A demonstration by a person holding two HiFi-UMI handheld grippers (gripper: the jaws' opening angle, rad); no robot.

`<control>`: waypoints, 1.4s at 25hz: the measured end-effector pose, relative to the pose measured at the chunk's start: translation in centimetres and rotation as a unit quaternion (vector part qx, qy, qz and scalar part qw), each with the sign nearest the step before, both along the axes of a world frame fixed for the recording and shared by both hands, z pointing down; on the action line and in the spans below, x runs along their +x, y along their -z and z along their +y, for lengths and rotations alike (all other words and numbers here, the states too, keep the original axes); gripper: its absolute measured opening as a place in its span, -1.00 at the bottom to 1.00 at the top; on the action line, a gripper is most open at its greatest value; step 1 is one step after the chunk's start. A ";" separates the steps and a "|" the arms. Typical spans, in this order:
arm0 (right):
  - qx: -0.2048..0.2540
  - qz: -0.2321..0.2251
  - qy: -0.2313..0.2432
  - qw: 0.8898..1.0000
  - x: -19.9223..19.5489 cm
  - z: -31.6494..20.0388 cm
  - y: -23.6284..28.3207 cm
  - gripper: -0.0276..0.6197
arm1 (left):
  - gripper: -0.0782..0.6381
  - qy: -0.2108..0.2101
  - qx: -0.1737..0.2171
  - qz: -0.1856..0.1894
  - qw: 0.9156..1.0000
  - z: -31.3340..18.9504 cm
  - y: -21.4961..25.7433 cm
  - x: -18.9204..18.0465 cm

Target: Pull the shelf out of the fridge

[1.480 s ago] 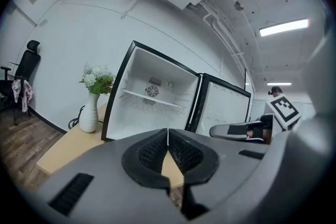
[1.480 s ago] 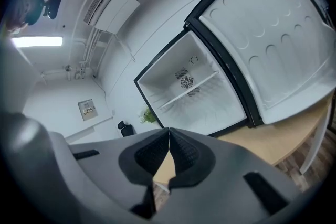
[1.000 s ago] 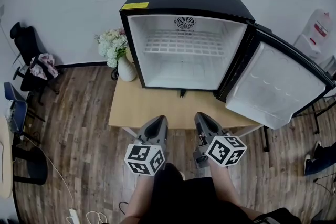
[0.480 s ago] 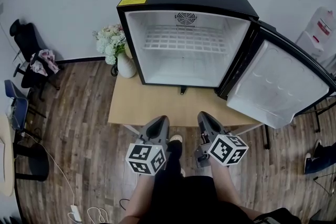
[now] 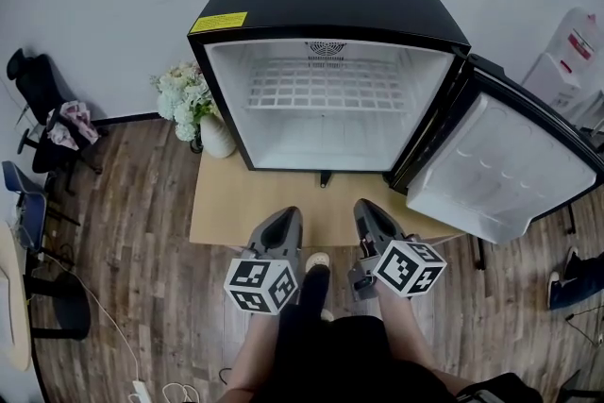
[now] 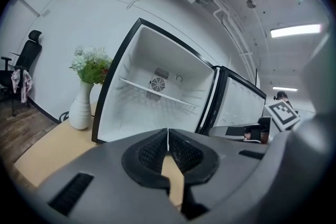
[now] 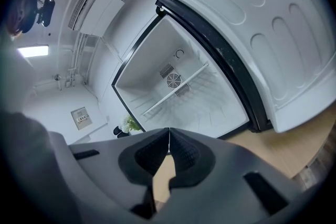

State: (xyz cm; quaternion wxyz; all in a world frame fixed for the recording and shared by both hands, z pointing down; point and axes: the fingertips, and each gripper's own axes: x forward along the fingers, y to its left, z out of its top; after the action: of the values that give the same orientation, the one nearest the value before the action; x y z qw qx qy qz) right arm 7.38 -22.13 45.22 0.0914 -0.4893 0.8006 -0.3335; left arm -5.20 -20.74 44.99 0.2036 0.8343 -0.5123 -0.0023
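A small black fridge (image 5: 330, 0) stands on a low wooden table (image 5: 245, 203), its door (image 5: 500, 165) swung open to the right. Inside, a white wire shelf (image 5: 326, 88) lies across the upper half; it also shows as a thin white shelf (image 6: 157, 93) in the left gripper view and as the shelf (image 7: 176, 89) in the right gripper view. My left gripper (image 5: 283, 220) and right gripper (image 5: 368, 210) hang side by side near the table's front edge, well short of the fridge. Both are shut with nothing between the jaws.
A white vase of flowers (image 5: 193, 104) sits on the table left of the fridge. A black chair with clothes (image 5: 47, 109) stands at the far left on the wood floor. A white appliance (image 5: 578, 47) is against the wall at the right.
The view has shifted closer to the fridge, which now looks larger and sits slightly left. Both grippers keep the same place in the view and stay shut.
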 end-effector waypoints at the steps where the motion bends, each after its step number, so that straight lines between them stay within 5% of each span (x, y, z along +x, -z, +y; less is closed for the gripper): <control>1: -0.001 0.000 -0.001 1.000 0.0 -0.5 0.0 -0.94 | -0.76 0.000 0.000 0.001 1.000 -0.6 0.0 0.0; 13: -0.010 -0.027 -0.020 0.999 0.3 -6.4 0.8 -0.94 | -0.76 0.016 0.006 0.035 0.999 -7.1 1.2 -0.6; 19: -0.015 -0.098 -0.058 0.993 1.4 -8.7 2.5 -0.94 | -0.76 0.029 -0.004 0.094 0.995 -9.7 1.9 -1.3; 30: -0.010 -0.187 -0.075 0.980 1.5 -13.0 3.9 -0.93 | -0.76 0.044 -0.032 0.272 0.961 -15.0 2.6 -1.9; 35: 0.022 -0.189 -0.073 0.979 1.9 -15.0 4.9 -0.93 | -0.76 0.044 -0.024 0.332 0.942 -17.2 3.2 -1.9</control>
State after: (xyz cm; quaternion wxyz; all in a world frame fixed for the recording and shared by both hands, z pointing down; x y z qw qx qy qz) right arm 9.27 -37.14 40.35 0.2757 -0.4729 0.7379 -0.3948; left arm -7.06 -37.90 41.75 0.3822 0.7575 -0.4516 -0.2760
